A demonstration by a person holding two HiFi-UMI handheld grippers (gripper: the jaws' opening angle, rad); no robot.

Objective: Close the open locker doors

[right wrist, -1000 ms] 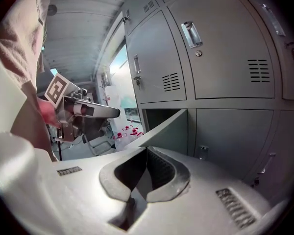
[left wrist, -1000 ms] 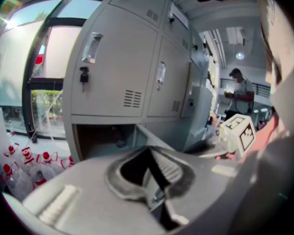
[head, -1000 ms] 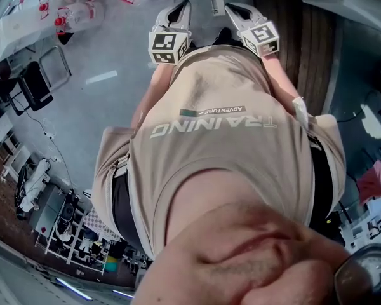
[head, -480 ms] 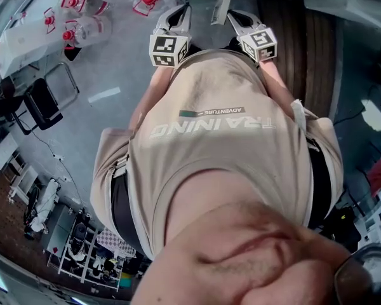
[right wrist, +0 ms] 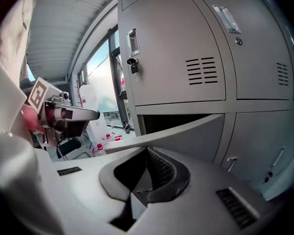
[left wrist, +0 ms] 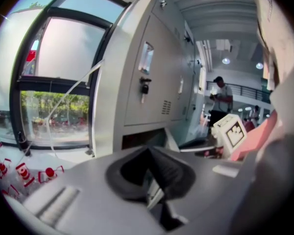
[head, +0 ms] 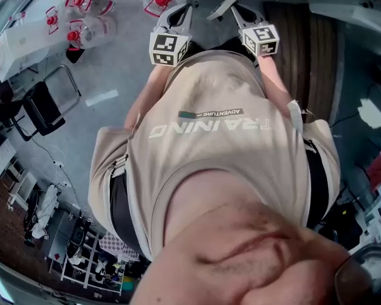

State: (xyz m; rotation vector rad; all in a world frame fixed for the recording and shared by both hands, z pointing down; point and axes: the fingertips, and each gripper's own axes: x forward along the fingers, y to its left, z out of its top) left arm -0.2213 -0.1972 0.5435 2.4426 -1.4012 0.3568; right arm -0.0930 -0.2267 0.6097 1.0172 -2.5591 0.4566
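— How are your fingers sitting right now?

— On my left gripper (left wrist: pixel 148 150) the fingers (left wrist: pixel 169 170) are pressing together tip to tip, and they are carrying nothing (just two dark ribbed pads meeting). My right gripper (right wrist: pixel 148 149) is looking the same: its fingers (right wrist: pixel 162 173) are resting against each other with nothing between them.

— And the locker door?

— The open locker door (right wrist: pixel 186 131) is standing out from the lower row of the grey lockers (right wrist: pixel 186 48). Its top edge is running across just beyond my right fingertips. I can't tell whether they are touching it. Behind it the compartment (right wrist: pixel 169 121) is gaping dark. The door above is sitting flush, with a padlock (right wrist: pixel 133 66) hanging under its handle.

— What is the left one facing?

— It is pointing along the end of those lockers, beside a big window (left wrist: pixel 54 82). Red-capped bottles (left wrist: pixel 19 173) are lying low at the left, and a person (left wrist: pixel 220 99) is standing far down the room.

— And from above?

— I am holding both grippers out in front of my beige shirt (head: pixel 209 119), near each other, the right one nearer the door's edge.
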